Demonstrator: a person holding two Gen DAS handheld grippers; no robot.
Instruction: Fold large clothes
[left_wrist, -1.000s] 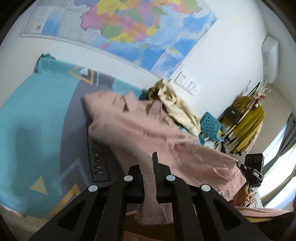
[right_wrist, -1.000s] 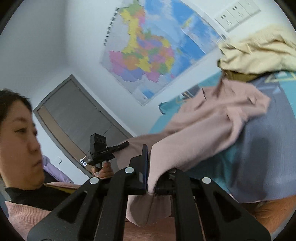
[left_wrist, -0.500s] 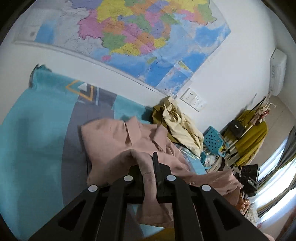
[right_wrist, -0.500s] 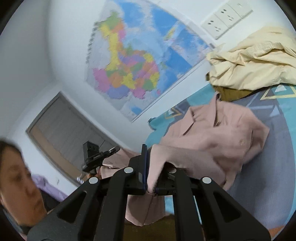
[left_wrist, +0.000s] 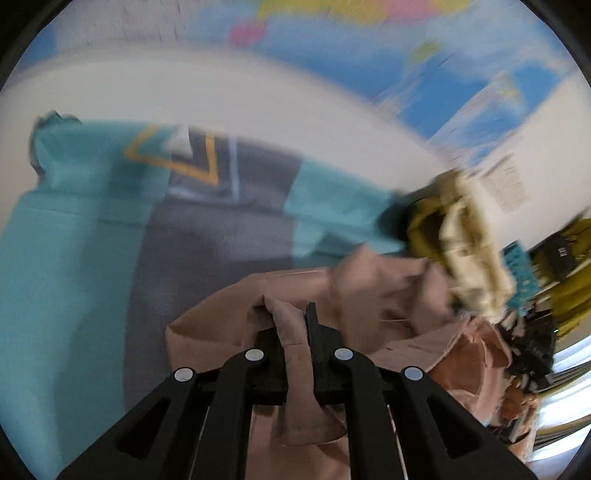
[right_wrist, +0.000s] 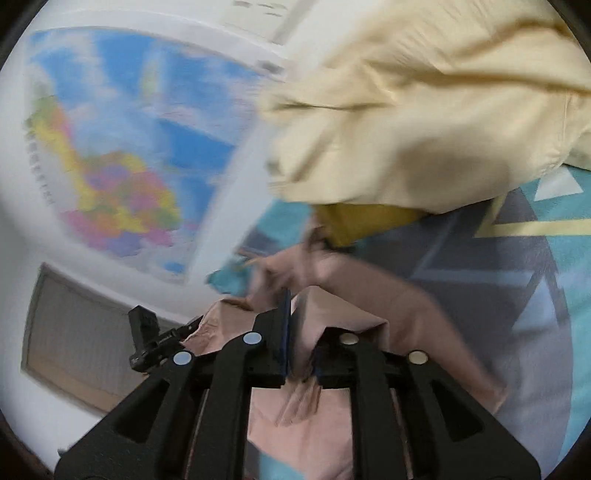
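Left wrist: a hem fold of the pink shirt (left_wrist: 369, 295), spread over the bedspread (left_wrist: 74, 258), is clamped by the left gripper (left_wrist: 295, 325).
Right wrist: its soft, light cloth sits between the right gripper (right_wrist: 295, 314) jaws, which have just been opening; edges are best pinched.

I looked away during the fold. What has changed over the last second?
Both grippers carried the pink shirt forward over its collar end, toward the cream garment. The right gripper has just been opening, cloth between its jaws; the left gripper stays clamped. The bedspread stays put.
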